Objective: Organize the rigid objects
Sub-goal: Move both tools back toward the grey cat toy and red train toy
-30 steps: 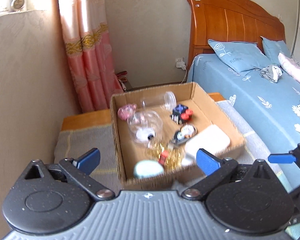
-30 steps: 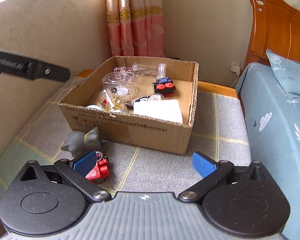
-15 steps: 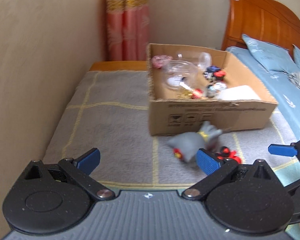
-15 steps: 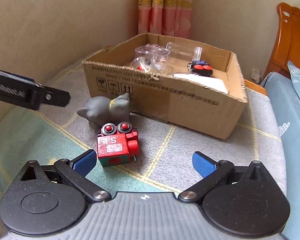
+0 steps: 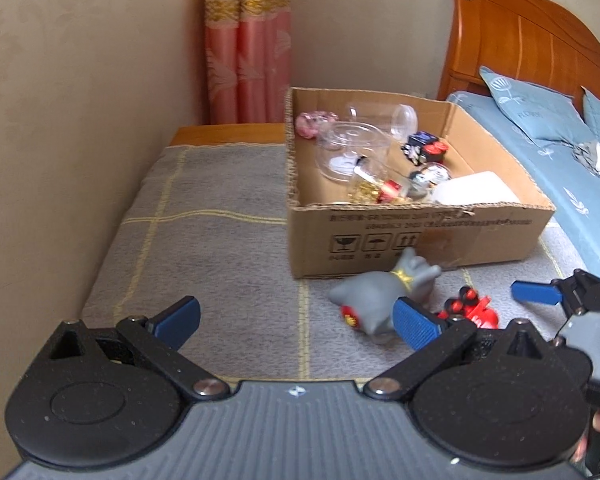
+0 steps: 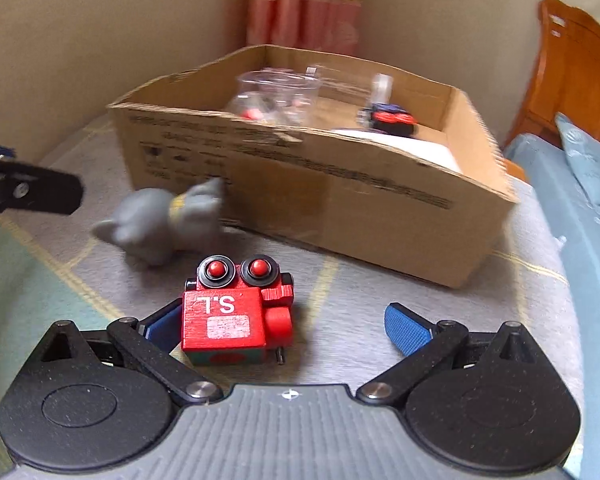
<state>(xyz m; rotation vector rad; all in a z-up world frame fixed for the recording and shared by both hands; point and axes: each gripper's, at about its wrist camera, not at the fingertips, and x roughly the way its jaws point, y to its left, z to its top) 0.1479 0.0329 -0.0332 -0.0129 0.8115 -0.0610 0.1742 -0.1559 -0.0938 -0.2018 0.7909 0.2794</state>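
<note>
grey checked blanket [image 5: 220,248] beside wooden bed, cardboard box [image 6: 340,200] holding clear cups and toys, grey cat figure [image 6: 160,224] just outside box, red toy block [image 6: 228,320] between spread right tongs [image 6: 284,328], left tongs [image 5: 296,316] spread, empty

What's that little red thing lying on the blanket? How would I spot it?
Find the open cardboard box on the grey checked blanket. In front of it lie two toys: the red one, nearer the camera, is a wooden block marked "S.L" with two black-ringed red knobs, unlike the rounded grey cat.
</note>
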